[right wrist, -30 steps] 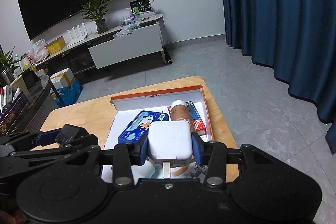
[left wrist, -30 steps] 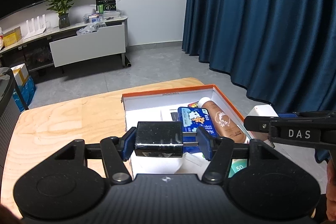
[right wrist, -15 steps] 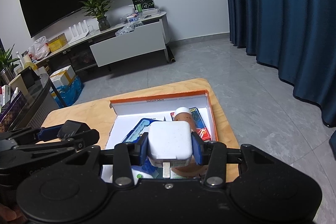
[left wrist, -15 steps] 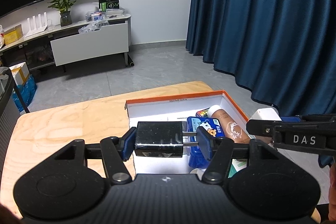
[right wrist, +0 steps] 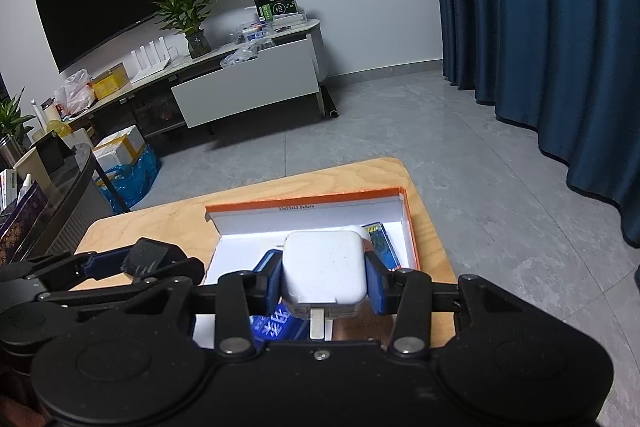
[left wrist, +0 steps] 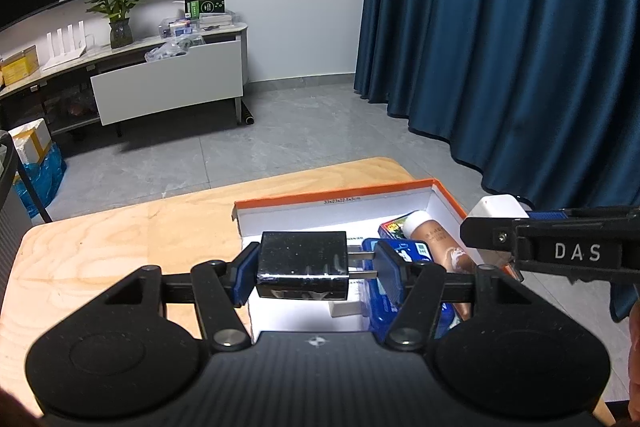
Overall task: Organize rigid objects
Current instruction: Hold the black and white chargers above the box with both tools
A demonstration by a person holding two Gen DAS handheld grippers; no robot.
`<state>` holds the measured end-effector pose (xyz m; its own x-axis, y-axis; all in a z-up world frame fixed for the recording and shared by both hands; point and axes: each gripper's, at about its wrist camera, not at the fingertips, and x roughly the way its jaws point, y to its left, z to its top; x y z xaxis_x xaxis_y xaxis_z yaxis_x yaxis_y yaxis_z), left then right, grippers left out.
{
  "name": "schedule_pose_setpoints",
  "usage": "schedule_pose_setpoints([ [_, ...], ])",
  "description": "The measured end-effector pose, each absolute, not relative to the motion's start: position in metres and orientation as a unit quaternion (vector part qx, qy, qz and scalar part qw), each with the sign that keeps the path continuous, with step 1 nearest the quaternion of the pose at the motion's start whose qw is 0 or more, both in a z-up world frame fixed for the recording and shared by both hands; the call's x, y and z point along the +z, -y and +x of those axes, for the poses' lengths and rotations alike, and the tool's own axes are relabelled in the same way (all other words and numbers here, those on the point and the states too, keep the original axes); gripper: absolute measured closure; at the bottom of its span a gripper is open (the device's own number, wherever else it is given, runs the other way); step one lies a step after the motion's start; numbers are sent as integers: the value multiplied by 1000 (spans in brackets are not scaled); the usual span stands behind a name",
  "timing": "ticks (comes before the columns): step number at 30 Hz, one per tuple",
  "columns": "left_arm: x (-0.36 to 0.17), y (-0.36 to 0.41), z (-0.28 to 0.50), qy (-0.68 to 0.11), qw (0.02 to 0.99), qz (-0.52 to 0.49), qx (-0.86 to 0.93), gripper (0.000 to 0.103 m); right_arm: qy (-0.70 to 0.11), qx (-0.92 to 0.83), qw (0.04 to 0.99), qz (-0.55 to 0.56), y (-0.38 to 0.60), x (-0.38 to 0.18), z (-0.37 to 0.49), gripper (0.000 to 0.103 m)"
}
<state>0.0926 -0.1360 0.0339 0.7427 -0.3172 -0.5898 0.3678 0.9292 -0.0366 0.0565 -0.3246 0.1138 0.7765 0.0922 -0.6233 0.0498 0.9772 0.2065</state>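
My left gripper (left wrist: 316,277) is shut on a black plug charger (left wrist: 303,264), prongs pointing right, held above the near left part of an orange-rimmed white box (left wrist: 336,191). My right gripper (right wrist: 324,279) is shut on a white plug charger (right wrist: 323,267), held above the same box (right wrist: 304,203). Each gripper shows in the other view: the right one with the white charger (left wrist: 496,211), the left one with the black charger (right wrist: 150,257). In the box lie a blue case (left wrist: 412,253), a brown tube with a white cap (left wrist: 436,237) and a colourful card pack (right wrist: 378,233).
The box sits on the right part of a light wooden table (left wrist: 100,251), whose far and right edges drop to grey floor. Blue curtains (left wrist: 500,47) hang at the right. A TV cabinet (right wrist: 248,79) stands far behind, a dark side table (right wrist: 60,187) at the left.
Both grippers have drawn back toward the near side and risen a little, each still holding its charger. The box and its contents now sit lower and more hidden behind the fingers.
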Motion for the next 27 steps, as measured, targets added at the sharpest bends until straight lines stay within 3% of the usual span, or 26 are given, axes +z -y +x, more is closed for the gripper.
schedule_pose_setpoints([
  [27,29,136,126,-318,930,26,-180,42,-354,23,930,97,315,109,119,52],
])
